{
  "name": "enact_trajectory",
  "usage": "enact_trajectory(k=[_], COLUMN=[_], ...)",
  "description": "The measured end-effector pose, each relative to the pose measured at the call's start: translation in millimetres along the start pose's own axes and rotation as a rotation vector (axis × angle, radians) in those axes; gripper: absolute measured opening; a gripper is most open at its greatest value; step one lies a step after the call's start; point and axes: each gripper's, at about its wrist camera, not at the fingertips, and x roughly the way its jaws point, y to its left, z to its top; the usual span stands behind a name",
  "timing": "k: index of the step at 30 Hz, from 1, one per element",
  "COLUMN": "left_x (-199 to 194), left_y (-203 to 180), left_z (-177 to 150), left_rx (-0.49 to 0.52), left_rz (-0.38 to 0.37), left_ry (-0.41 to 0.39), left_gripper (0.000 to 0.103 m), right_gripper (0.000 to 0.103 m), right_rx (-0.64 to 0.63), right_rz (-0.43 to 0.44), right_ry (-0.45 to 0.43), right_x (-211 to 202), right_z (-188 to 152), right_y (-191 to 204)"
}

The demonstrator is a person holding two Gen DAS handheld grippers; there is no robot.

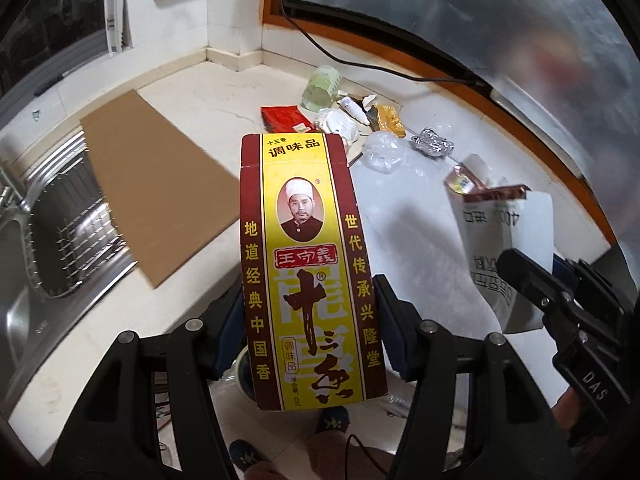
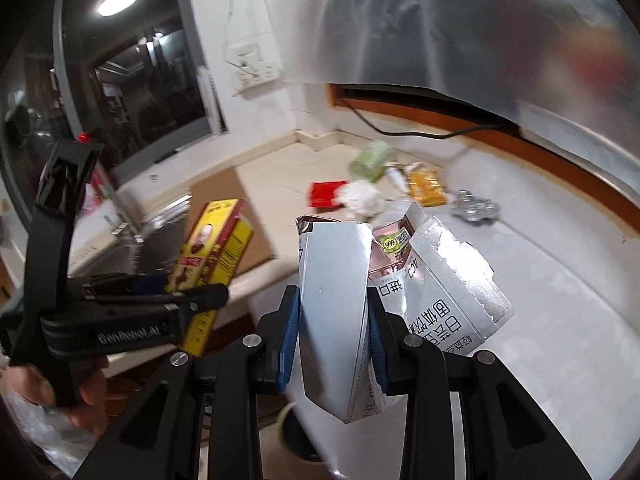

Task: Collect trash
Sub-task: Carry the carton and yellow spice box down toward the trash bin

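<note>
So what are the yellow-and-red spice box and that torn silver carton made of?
The yellow-and-red spice box looks like thin printed cardboard: flat panels, sharp folds, slight sheen. The torn silver carton seems foil-lined paperboard: metallic face, ragged torn edges, creases that hold.

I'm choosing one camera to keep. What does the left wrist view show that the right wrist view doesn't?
Only the left wrist view shows the spice box's printed front and the person's slippers. Only the right wrist view shows the window with the reflected lamp, and the hand holding the left hand-held gripper. Both show the torn white carton in the right hand-held gripper, and the litter on the counter.
</note>
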Motion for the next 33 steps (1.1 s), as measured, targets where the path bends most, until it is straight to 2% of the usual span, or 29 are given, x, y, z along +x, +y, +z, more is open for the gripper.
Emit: enact_trajectory(k=[7, 12, 20, 27, 33], left_x=[-53, -69, -60, -34, -6], left_y=[37, 63, 91, 110, 135], left_z=[-36, -63, -109, -163, -208], left_rx=[0.028, 0.047, 0.073, 0.104, 0.056], left_rz=[-0.007, -0.021, -0.042, -0.02, -0.027], left_ry=[-0.025, -0.007, 0.049, 0.129, 0.193], left_gripper=[0.056, 0.056, 0.056, 0.056, 0.056], right_gripper=[0.031, 0.031, 0.031, 0.031, 0.031], right_rx=[0.01, -0.006, -0.046, -0.046, -0.045], right_rz=[0.104, 0.156, 0.216, 0.253, 0.264], right_ry=[0.02, 0.056, 0.14, 0.268, 0.382], right_x=[-21, -24, -8, 36, 82], right_z=[-11, -25, -63, -108, -158], right_y=[67, 114, 164, 181, 192])
